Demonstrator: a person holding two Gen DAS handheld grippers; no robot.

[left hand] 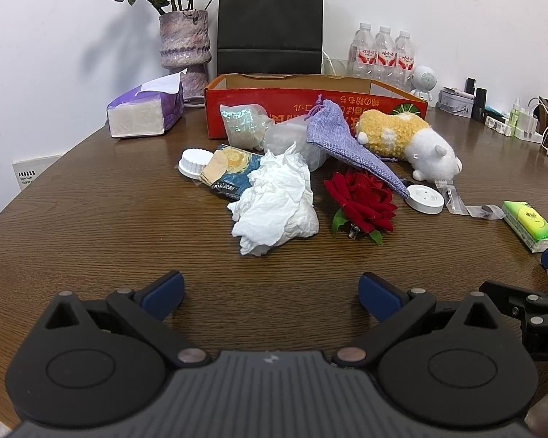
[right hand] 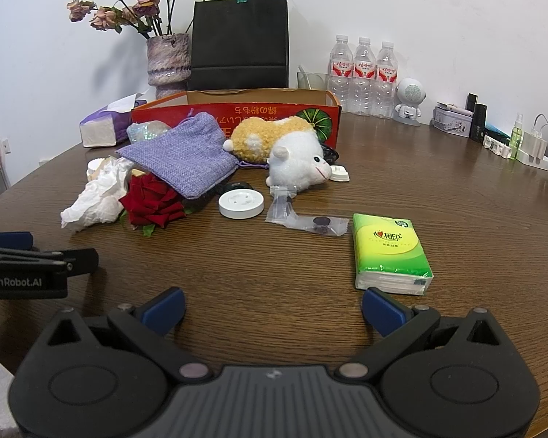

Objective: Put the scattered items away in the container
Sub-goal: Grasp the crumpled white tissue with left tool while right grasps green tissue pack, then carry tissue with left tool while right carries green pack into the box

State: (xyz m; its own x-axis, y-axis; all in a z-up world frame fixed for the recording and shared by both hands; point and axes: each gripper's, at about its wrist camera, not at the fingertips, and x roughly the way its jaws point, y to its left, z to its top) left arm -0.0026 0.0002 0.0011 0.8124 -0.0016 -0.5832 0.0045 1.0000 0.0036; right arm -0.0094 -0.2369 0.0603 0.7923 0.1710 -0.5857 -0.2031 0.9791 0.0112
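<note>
Blue-padded fingers of the left gripper [left hand: 270, 292] stand wide apart over bare wood-grain table [left hand: 91, 226], gripping nothing; the right gripper [right hand: 273, 310] is likewise spread and empty, with a glossy green tissue pack [right hand: 391, 252] just beyond its right finger.

Farther out lies the clutter: a crumpled white tissue [left hand: 277, 208], a velvety red fabric rose [left hand: 361, 200], a woven lilac drawstring pouch [left hand: 343, 142], a fluffy yellow-and-white plush animal [left hand: 409, 138], a round white plastic disc [left hand: 425, 199] and a clear plastic sachet [right hand: 307, 219]. All sit on the table in front of the red cardboard box [left hand: 259, 96] (open-topped, its printing upside down), none inside it.

Only the left view shows a starry-night printed packet [left hand: 230, 171] and a ribbed white lid [left hand: 193, 162] clearly; the right view hides the packet behind the tissue. Only the right view shows a small white hook-like piece [right hand: 339, 174] beside the plush's face.
</note>
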